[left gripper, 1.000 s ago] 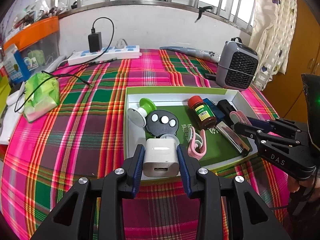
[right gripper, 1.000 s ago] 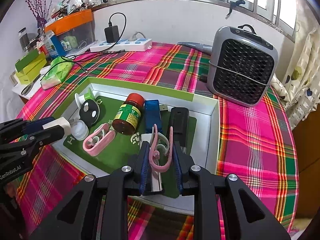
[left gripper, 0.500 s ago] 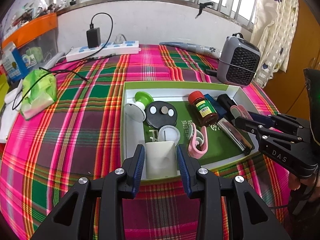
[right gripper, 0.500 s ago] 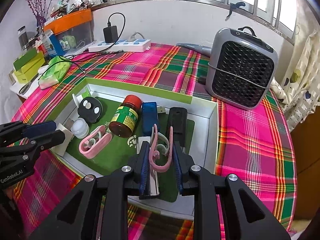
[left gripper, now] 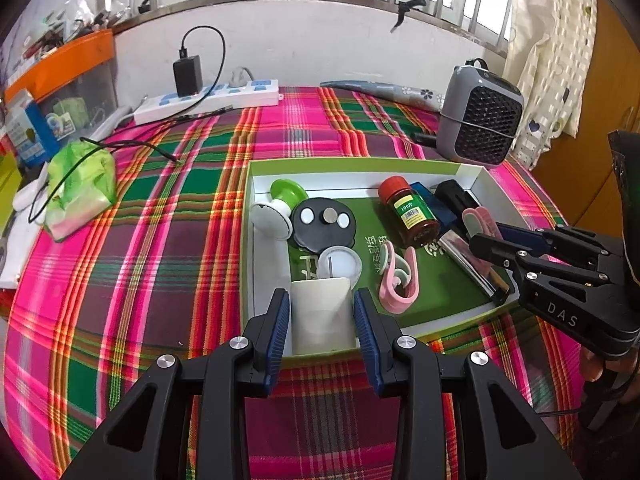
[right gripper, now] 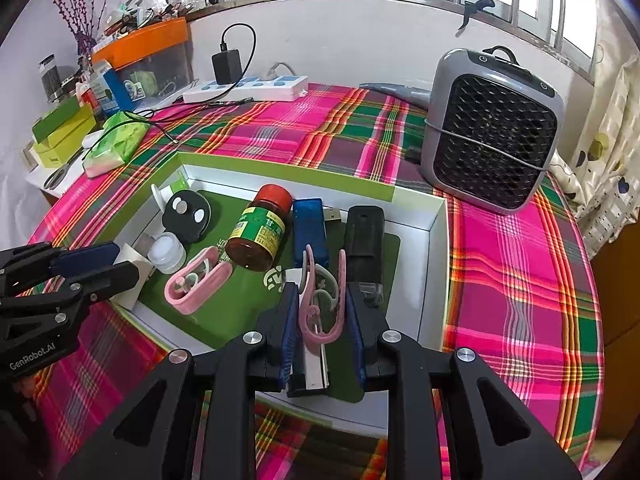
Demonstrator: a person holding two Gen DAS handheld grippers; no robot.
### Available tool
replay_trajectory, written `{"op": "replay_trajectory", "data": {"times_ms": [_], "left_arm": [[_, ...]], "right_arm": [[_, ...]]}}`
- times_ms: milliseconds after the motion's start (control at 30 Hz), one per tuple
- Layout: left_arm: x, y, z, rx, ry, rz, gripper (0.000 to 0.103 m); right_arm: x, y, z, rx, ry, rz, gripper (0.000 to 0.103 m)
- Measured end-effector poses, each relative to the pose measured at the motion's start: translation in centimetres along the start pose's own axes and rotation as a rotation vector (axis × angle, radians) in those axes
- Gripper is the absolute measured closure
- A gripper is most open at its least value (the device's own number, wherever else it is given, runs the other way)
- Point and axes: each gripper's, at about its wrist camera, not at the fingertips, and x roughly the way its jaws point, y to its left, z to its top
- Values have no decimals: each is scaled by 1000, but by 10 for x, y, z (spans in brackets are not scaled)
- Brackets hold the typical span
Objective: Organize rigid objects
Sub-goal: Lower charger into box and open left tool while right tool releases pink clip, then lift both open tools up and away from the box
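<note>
Charger (left gripper: 322, 322), a white block, is framed by the left claw (left gripper: 322, 326) at the near left corner of the box (left gripper: 360, 166); a narrow gap shows between each blue pad and the block, so the left claw is seen released around it, and the block appears to rest on the box floor against the near wall. Just ahead of this claw a small white jar (left gripper: 340, 262) is seen, and beyond it a black disc (left gripper: 324, 224) and a green-and-white knob (left gripper: 280, 204). To the claw's right a pink clip (left gripper: 396, 280) lies on the green liner, with a red-capped bottle (left gripper: 408, 214) farther ahead.

A second pink clip (right gripper: 322, 304) is grasped by the right claw (right gripper: 322, 308), its prongs pointing away from the claw, above a metal strip (right gripper: 316, 364) at the box's near wall. Ahead of this claw a blue stick (right gripper: 310, 228) and a black case (right gripper: 364, 240) lie side by side. Far ahead to the right a grey fan (right gripper: 494, 140) stands on the plaid surface (right gripper: 520, 280), outside the box. The left claw (right gripper: 96, 266) is seen at the far left of the right wrist view, and the right claw (left gripper: 486, 242) at the right of the left wrist view.
</note>
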Motion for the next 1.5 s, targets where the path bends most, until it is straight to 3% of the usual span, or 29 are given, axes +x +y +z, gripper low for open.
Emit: {"op": "replay_trajectory", "data": {"times_ms": [400, 567, 1100, 1500], "left_arm": [[-7, -4, -3, 10, -14, 27, 70], [-15, -8, -6, 16, -24, 34, 70], [-47, -22, -23, 27, -68, 47, 69], [-52, -22, -53, -8, -31, 77, 69]], "right_arm": [[-3, -1, -4, 28, -2, 5, 78], [-8, 1, -6, 33, -10, 5, 71], [-46, 14, -22, 60, -70, -3, 69], [-59, 30, -53, 104, -50, -18, 67]]}}
